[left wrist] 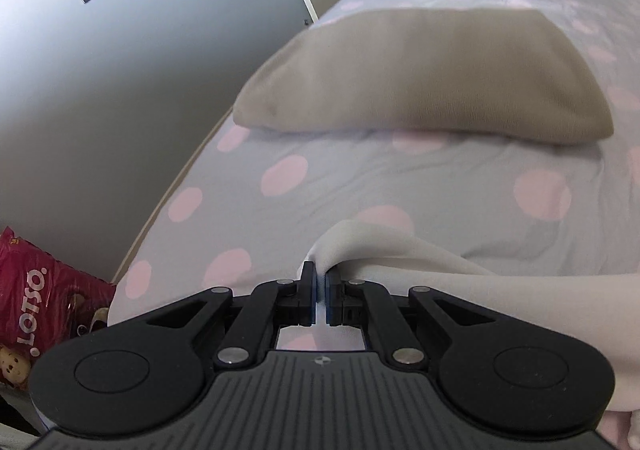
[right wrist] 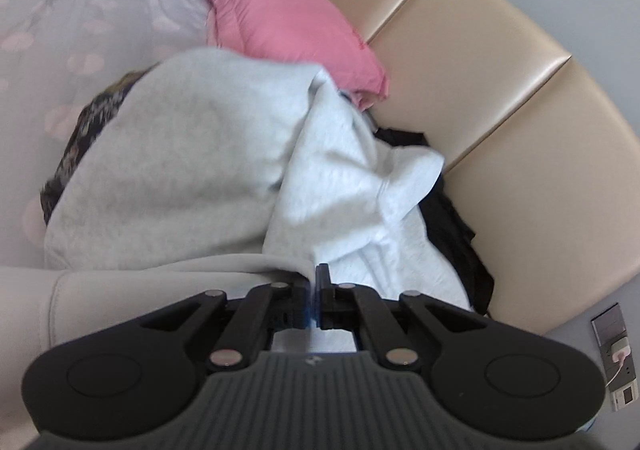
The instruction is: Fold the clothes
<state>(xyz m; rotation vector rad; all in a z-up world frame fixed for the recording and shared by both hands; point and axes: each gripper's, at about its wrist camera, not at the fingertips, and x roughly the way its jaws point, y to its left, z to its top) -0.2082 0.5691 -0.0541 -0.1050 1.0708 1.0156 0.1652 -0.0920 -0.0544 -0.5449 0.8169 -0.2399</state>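
Note:
My left gripper (left wrist: 320, 282) is shut on an edge of a cream-white garment (left wrist: 500, 290), which trails off to the right over the bed. My right gripper (right wrist: 314, 282) is shut on another edge of the same cream garment (right wrist: 160, 290), which runs off to the left. Beyond it lies a pile of clothes: a light grey sweatshirt (right wrist: 192, 154), a white fleecy piece (right wrist: 352, 186), a dark patterned garment (right wrist: 80, 146) and black cloth (right wrist: 452, 218).
The bed has a grey sheet with pink dots (left wrist: 360, 178). A folded taupe garment (left wrist: 420, 70) lies further up the bed. A pink pillow (right wrist: 280, 22) leans by the beige padded headboard (right wrist: 500, 110). A red Lotso bag (left wrist: 36, 310) stands beside the bed at left.

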